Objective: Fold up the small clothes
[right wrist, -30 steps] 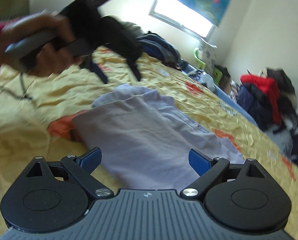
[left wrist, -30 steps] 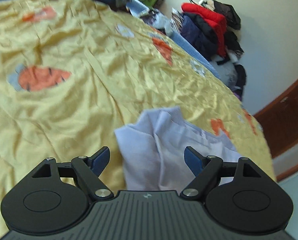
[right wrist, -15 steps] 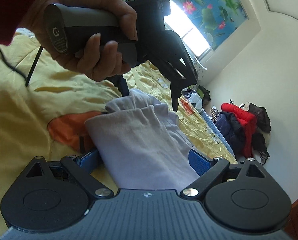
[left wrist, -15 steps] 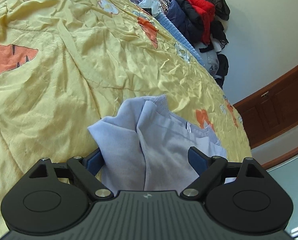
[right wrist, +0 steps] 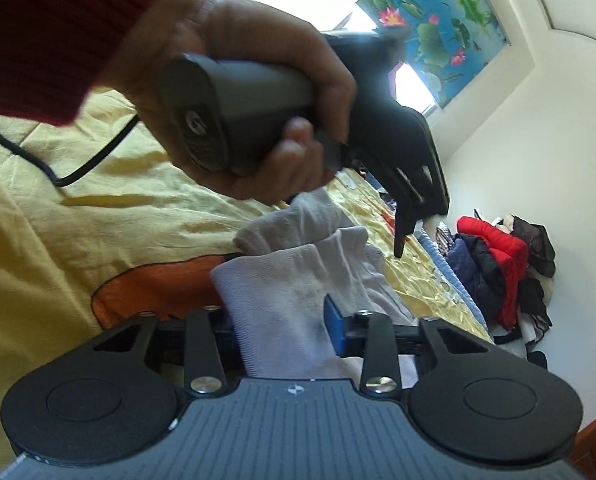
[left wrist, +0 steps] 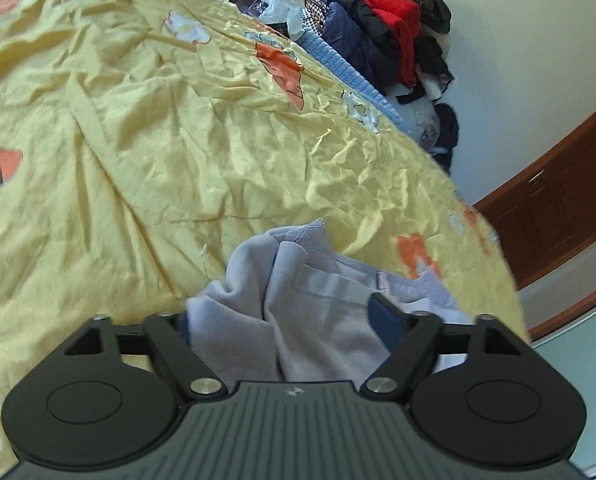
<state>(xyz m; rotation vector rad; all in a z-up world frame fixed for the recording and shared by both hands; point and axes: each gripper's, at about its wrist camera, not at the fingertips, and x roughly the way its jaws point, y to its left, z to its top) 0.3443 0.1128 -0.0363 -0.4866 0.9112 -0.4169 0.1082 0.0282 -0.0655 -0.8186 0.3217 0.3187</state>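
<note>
A small pale lilac garment (left wrist: 298,312) lies bunched on the yellow bedspread (left wrist: 178,140). My left gripper (left wrist: 286,324) straddles its near folds with jaws still wide apart. In the right wrist view the same garment (right wrist: 282,300) runs between the blue pads of my right gripper (right wrist: 282,332), which have narrowed onto a fold of it. The left gripper's handle (right wrist: 258,120), held by a hand in a red sleeve, hangs just above the cloth's far end.
A heap of red, navy and black clothes (left wrist: 386,40) lies past the bed's far edge by the white wall. A wooden cabinet (left wrist: 558,208) stands at the right. A black cable (right wrist: 58,160) trails over the bedspread at left.
Both grippers have moved forward onto the garment. The right jaws have narrowed from wide open onto the cloth. The left gripper has come closer above the cloth's far end.
</note>
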